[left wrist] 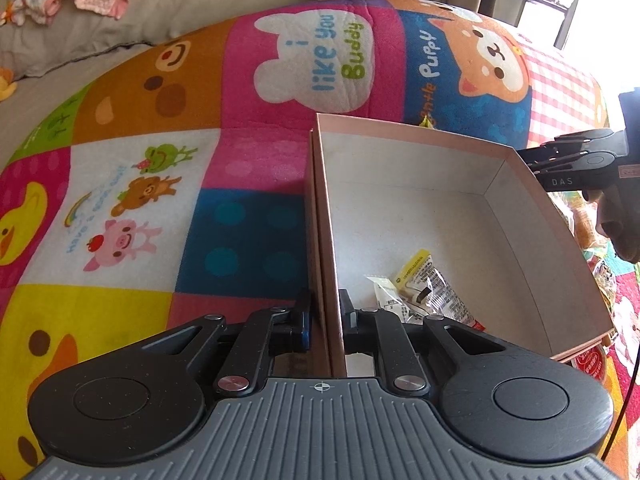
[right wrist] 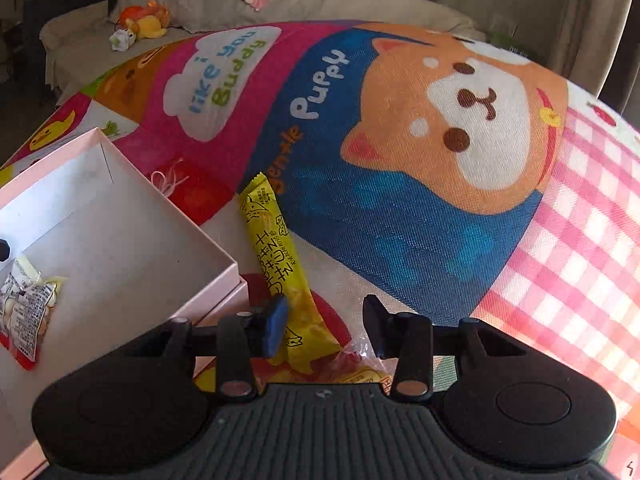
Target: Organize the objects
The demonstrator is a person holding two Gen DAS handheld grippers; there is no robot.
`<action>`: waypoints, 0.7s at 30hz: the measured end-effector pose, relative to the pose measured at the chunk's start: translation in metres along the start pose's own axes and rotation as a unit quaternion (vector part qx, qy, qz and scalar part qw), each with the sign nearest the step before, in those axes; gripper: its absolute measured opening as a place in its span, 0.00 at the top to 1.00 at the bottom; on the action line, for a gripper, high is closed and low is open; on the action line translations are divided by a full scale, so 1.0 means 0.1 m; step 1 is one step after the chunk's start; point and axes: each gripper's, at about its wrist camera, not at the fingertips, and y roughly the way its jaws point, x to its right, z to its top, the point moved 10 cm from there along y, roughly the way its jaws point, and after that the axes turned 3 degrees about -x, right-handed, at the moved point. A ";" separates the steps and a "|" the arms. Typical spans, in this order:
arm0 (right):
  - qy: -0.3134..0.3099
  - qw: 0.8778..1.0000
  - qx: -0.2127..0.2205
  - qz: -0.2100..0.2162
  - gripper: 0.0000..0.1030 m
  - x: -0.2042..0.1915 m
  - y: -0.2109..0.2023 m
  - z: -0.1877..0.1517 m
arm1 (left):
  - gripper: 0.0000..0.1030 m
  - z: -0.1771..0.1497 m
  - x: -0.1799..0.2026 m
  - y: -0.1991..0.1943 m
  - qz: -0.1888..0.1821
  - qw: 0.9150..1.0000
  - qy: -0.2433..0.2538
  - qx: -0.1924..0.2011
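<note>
Left wrist: fingers (left wrist: 305, 320) pinch box (left wrist: 400, 208) wall.

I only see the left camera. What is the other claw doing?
Observer: The right gripper is open, hanging over a yellow snack stick on the mat, beside the box.
Child: Is it holding the stick?
Observer: No. Its fingers sit on either side of the stick's near end, not closed on it.
Child: Any more snacks over there?
Observer: Yes, a red and yellow wrapper lies under that gripper, partly hidden.
Child: And my claw?
Observer: The left gripper is pinching the box's side wall, with packets already inside.
</note>
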 end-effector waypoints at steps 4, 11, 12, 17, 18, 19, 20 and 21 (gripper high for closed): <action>-0.011 1.000 0.006 0.018 0.61 -0.07 0.02 -0.05 | 0.87 0.00 -0.01 0.00 0.004 1.000 -0.004 -0.002; 0.034 0.999 -0.010 -0.011 0.67 -0.01 0.03 -0.11 | 0.88 -0.05 -0.10 -0.05 0.013 1.000 -0.018 -0.003; 0.038 0.999 -0.017 -0.020 0.70 0.00 -0.02 -0.17 | 0.88 -0.06 -0.11 -0.06 0.012 1.000 -0.021 -0.001; 0.077 0.995 -0.049 -0.050 0.74 0.02 -0.36 -0.61 | 0.87 -0.10 -0.13 -0.09 0.007 0.999 -0.032 0.013; 0.085 0.993 -0.052 -0.057 0.74 0.01 -0.43 -0.70 | 0.87 -0.11 -0.13 -0.09 0.006 0.999 -0.033 0.016; 0.093 0.992 -0.055 -0.063 0.74 -0.01 -0.50 -0.77 | 0.87 -0.11 -0.14 -0.09 0.004 0.999 -0.034 0.020; 0.101 0.991 -0.057 -0.062 0.75 -0.04 -0.57 -0.83 | 0.87 -0.11 -0.14 -0.09 0.004 0.999 -0.036 0.022; 0.113 0.990 -0.057 -0.055 0.75 -0.10 -0.65 -0.90 | 0.87 -0.11 -0.14 -0.09 0.004 0.999 -0.037 0.025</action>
